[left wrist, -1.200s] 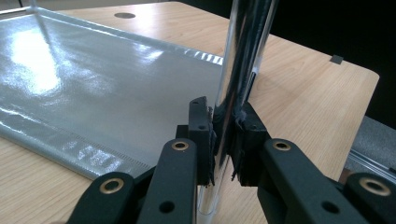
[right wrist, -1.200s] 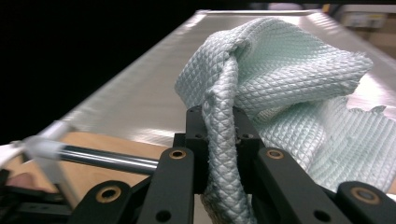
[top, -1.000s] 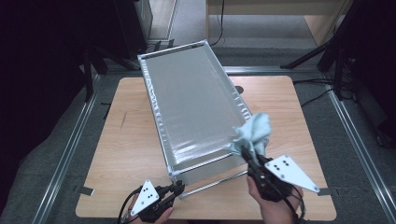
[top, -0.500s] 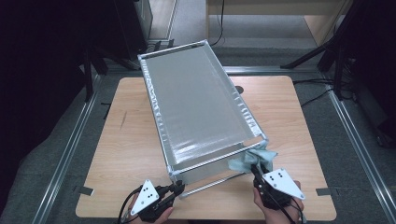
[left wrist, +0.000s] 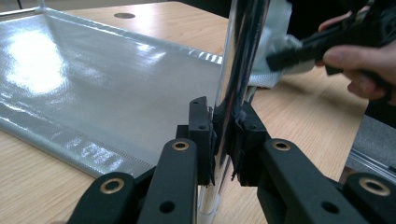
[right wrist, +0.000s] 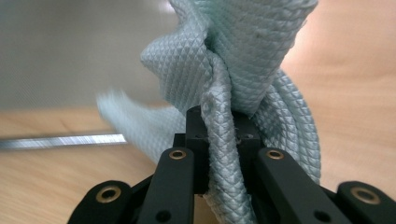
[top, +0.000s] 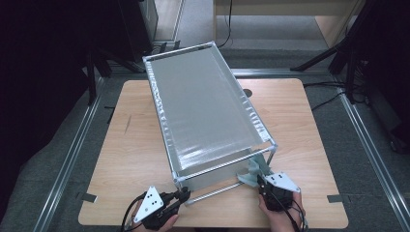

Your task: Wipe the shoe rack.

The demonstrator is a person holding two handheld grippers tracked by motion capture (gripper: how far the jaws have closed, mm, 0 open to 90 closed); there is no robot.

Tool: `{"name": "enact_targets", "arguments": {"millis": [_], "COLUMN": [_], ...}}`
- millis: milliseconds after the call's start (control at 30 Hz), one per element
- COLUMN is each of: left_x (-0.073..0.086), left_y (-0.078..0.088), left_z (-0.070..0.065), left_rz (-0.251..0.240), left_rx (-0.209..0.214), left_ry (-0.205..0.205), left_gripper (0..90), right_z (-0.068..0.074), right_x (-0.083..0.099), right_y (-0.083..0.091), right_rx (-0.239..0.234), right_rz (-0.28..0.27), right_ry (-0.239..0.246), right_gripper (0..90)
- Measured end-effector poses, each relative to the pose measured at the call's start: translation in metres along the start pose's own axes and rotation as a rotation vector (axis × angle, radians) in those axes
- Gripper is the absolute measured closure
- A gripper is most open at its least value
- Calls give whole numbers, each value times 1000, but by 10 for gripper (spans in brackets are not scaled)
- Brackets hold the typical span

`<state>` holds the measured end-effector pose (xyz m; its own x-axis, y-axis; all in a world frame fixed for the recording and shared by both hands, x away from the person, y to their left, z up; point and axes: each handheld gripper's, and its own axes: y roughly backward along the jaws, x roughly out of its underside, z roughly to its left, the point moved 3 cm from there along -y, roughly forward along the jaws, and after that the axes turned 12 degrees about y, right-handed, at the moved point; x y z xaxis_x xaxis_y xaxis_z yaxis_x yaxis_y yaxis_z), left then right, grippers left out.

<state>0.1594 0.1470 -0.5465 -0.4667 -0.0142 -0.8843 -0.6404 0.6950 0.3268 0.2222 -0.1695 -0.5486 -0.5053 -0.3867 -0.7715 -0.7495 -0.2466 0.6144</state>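
Gripping cloth [right wrist: 224, 84], waffle weave close-up

Between the jaws of the right gripper [right wrist: 219, 140] sat a pale blue-green cloth [right wrist: 243, 56], woven in a fine raised diamond pattern, soft and matt. The left gripper [left wrist: 224, 135], of matt black plastic with brass-coloured rivets, clamped a polished, mirror-bright metal post [left wrist: 238, 60]. Just beyond it lay a grey, glossy, finely textured sheet [left wrist: 93, 88], smooth and reflecting light. Beneath both grippers the table [top: 130, 145] was pale wood, smooth with a faint grain.
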Motion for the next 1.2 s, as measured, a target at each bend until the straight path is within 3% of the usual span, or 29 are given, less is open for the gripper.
{"name": "enact_targets", "arguments": {"millis": [33, 67, 200, 233, 300, 333, 433, 467, 600, 733, 933, 1033, 1100, 1200], "left_x": [0, 0, 0, 0, 0, 0, 0, 0, 0, 0, 0, -1, -1, -2], "left_y": [0, 0, 0, 0, 0, 0, 0, 0, 0, 1, 1, 1, 2, 4], "left_z": [0, 0, 1, 1, 1, 1, 1, 0, 1, 1, 2, 2, 4, 10], "left_rz": [0, 1, 2, 2, 2, 2, 2, 2, 3, 4, 3, 3, -1, -6], "left_rx": [0, 2, 5, 5, 5, 5, 4, 4, 5, 5, 1, -1, -12, -19], "left_ry": [0, 1, -1, -1, 0, 0, -1, 0, -2, -1, 4, 8, 15, 27], "left_gripper": [804, 804, 803, 803, 803, 803, 804, 804, 804, 803, 803, 803, 802, 801], "right_z": [0, -1, -3, -3, -4, -4, -6, -7, -2, 0, 24, 43, 56, 65], "right_x": [0, -12, -39, -39, -54, -56, -53, -44, -23, -4, -8, -13, -16, -19], "right_y": [0, 9, 33, 33, 48, 49, 42, 31, 6, -15, -29, -33, -36, -38], "right_rx": [0, 3, 17, 17, 47, 55, 61, 38, 23, -18, -17, -69, -22, -10], "right_rz": [0, -55, -171, -171, -254, -265, -247, -219, -110, -7, 21, 19, 27, 21], "right_ry": [0, -7, -5, -5, -1, 2, 7, -7, 14, -27, 18, 34, 81, 80], "right_gripper": [811, 811, 811, 811, 809, 809, 807, 809, 810, 811, 810, 808, 806, 807]}}
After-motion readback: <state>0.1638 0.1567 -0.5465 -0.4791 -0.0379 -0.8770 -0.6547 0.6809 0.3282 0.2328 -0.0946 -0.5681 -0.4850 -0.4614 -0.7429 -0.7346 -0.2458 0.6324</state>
